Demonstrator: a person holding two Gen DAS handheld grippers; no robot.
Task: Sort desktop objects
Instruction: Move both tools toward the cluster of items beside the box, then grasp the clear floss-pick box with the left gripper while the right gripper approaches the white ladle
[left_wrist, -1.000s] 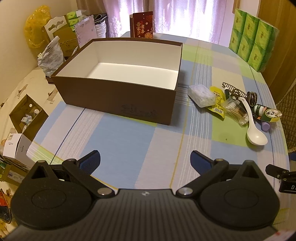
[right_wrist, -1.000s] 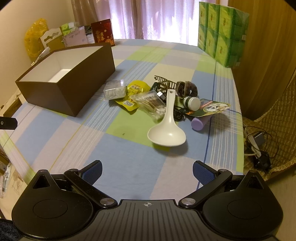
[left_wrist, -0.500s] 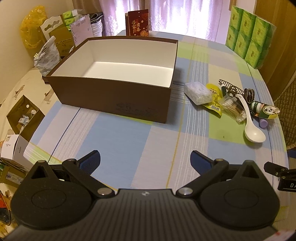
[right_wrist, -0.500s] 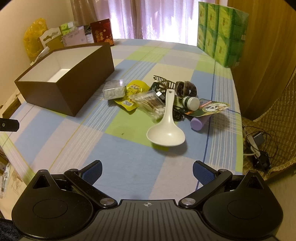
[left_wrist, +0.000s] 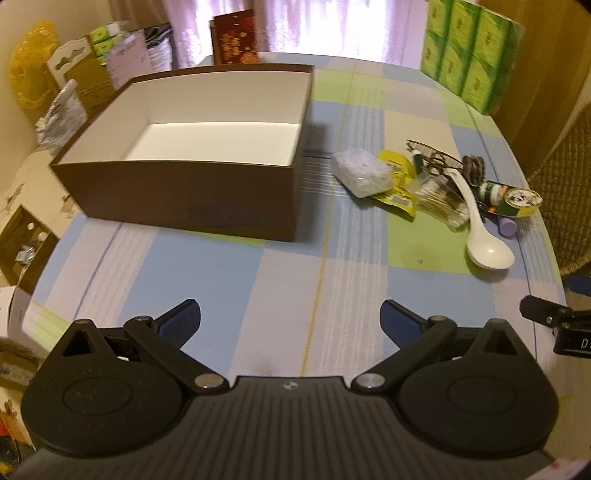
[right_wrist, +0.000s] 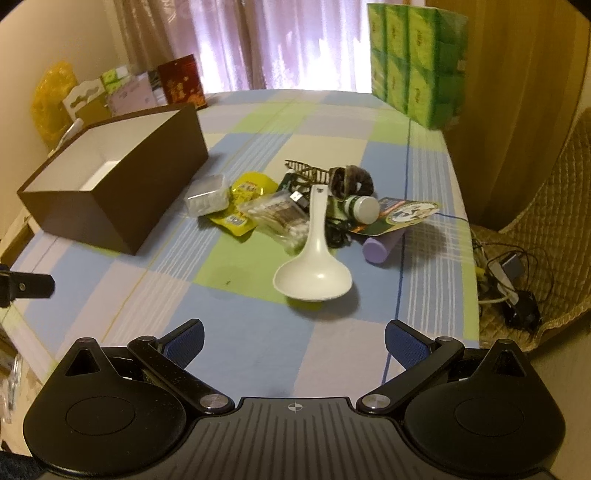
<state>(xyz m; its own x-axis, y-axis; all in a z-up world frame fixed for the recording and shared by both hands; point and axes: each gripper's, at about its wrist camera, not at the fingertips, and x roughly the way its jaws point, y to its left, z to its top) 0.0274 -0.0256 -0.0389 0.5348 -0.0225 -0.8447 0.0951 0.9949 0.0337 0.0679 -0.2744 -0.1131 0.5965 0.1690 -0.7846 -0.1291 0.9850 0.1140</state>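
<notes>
White spoon (right_wrist: 314, 258) lies beside the brown box (left_wrist: 184, 192) — both tools agape.

Ahead and left of the left tongs (left_wrist: 290, 325), an open box (left_wrist: 184, 195) sits on the desk (left_wrist: 236, 273). Right of it lies a heap: a spoon (right_wrist: 314, 266) nearest the right tongs (right_wrist: 293, 345), cotton swabs (right_wrist: 277, 218) under its handle, a bottle (right_wrist: 360, 208) behind. Tissue packs (right_wrist: 417, 62) stand at the far edge.
</notes>
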